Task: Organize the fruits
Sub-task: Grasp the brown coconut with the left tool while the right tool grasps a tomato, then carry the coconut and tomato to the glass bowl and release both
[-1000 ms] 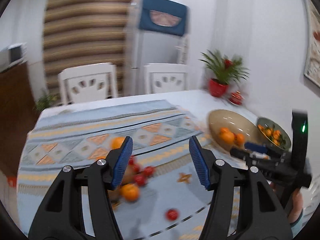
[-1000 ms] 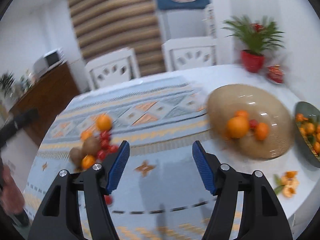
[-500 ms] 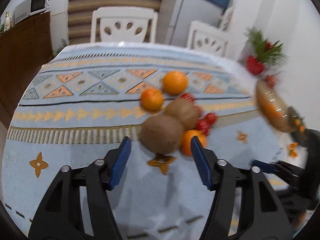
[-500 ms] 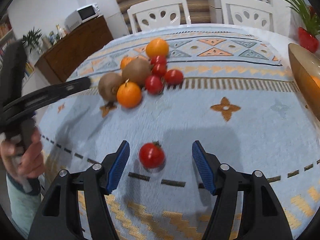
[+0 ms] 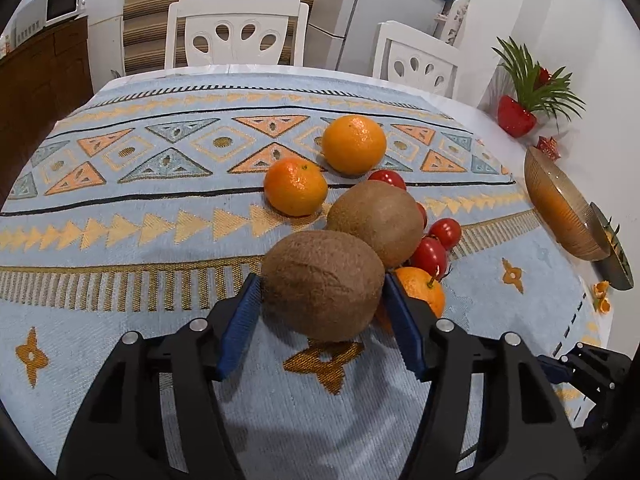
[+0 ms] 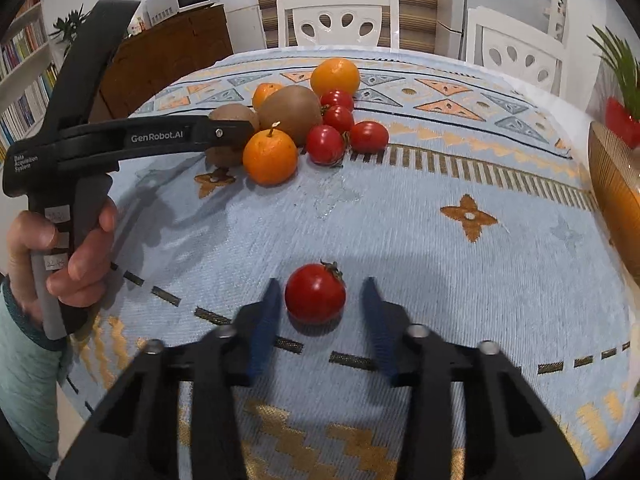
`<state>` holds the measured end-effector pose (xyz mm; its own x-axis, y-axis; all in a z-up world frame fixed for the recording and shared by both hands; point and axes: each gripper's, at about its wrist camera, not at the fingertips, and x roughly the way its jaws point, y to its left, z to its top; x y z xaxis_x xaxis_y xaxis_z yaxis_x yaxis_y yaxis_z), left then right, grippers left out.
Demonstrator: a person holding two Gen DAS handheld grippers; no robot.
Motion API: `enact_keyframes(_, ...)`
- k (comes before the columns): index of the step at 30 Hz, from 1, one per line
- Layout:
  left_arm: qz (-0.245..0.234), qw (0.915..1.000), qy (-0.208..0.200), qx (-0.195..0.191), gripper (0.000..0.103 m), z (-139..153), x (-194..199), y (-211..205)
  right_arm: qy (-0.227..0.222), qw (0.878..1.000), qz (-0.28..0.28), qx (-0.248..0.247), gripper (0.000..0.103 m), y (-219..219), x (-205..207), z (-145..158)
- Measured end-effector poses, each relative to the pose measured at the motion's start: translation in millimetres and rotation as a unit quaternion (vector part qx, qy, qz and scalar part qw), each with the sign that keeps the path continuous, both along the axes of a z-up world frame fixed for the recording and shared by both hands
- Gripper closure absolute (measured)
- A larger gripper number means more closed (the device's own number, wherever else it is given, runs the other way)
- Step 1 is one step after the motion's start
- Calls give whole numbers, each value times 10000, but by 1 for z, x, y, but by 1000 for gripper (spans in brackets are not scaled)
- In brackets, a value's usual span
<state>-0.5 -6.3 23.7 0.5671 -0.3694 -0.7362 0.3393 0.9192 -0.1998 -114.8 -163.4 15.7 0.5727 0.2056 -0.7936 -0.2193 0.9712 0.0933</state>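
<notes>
Here the left gripper (image 5: 322,312) has its blue pads spread on either side of the nearest kiwi (image 5: 323,284), close to its flanks or perhaps just touching; I cannot tell whether they press it yet. The kiwi rests on the patterned tablecloth (image 5: 120,240), with a second kiwi (image 5: 376,220) touching it at 1 o'clock and a small stemmed orange (image 5: 422,292) tucked just beside the right pad. Cherry tomatoes (image 5: 430,252) crowd at 2 o'clock, and two more oranges (image 5: 296,190) lie at 12. The amber glass bowl (image 5: 556,200), the likely destination, stands well apart at 3 o'clock.

The right gripper (image 6: 318,318) is likewise spread, straddling a lone cherry tomato (image 6: 316,298) with clear gaps on both sides; the fruit cluster lies far off at 11 o'clock.

To do this well, I judge each should close slowly and centred: the left pad pair across the kiwi's widest girth without pinching the orange, then lifting straight up so the neighbours don't roll; the right squeezing gently, since a tomato bruises or squirts out sideways
</notes>
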Motion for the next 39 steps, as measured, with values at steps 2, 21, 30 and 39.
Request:
enact_keyframes(2,11,10000,-32,46,42,0,-1,-2,-35,10000,33,-23,75,1,-2,1)
enact_keyframes(21,-420,9962,-758,23,42,69,-47,-49,-517,9976,-407,224,75,-57,-12,35)
enact_keyframes(30,-1182,9880,-993,23,42,94,-55,-137,-826,9911,-1009,281,75,-122,-21,58)
enact_keyframes(39,-1842,9777,-999,-159,42,113,-57,-217,-1135,9776,-1746,297,75,-193,-33,83)
